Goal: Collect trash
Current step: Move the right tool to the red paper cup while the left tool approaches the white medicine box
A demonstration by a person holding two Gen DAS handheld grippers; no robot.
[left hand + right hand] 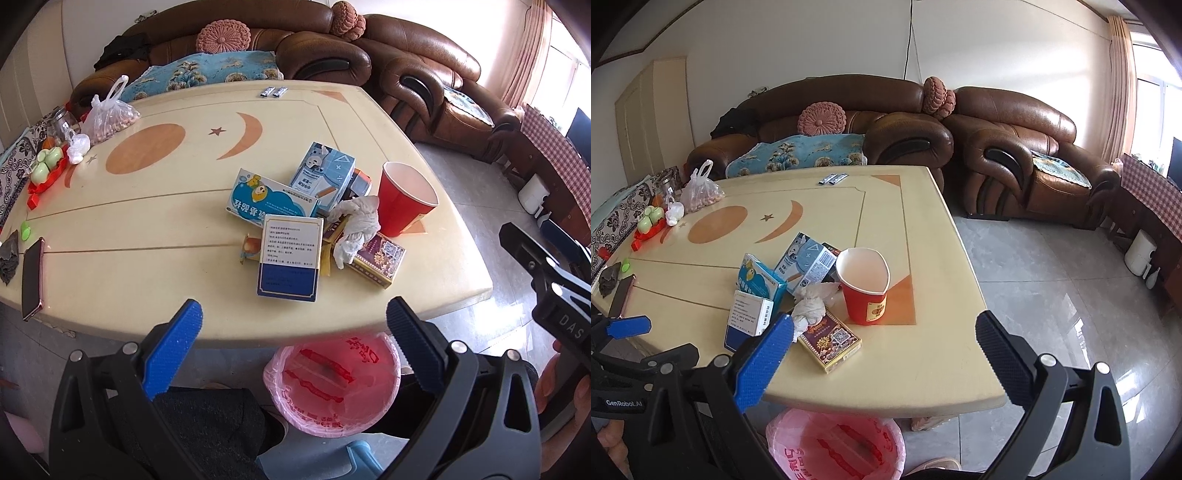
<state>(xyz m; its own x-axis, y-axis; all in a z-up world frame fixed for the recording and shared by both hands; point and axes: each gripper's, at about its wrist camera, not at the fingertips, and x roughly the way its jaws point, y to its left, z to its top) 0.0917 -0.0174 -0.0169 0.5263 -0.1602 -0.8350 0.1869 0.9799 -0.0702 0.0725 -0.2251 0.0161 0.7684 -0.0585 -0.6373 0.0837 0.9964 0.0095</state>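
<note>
four boxes [289, 254], one cup [404, 197], one bin [332, 384]

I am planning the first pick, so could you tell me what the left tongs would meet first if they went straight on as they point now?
Probably the white-and-blue box, nearest in the trash pile on the table. The left tongs are open and aimed there from just off the table's edge. Depth is uncertain.

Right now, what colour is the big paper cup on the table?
Red outside, white inside; the paper cup shows best in the right wrist view.
</note>
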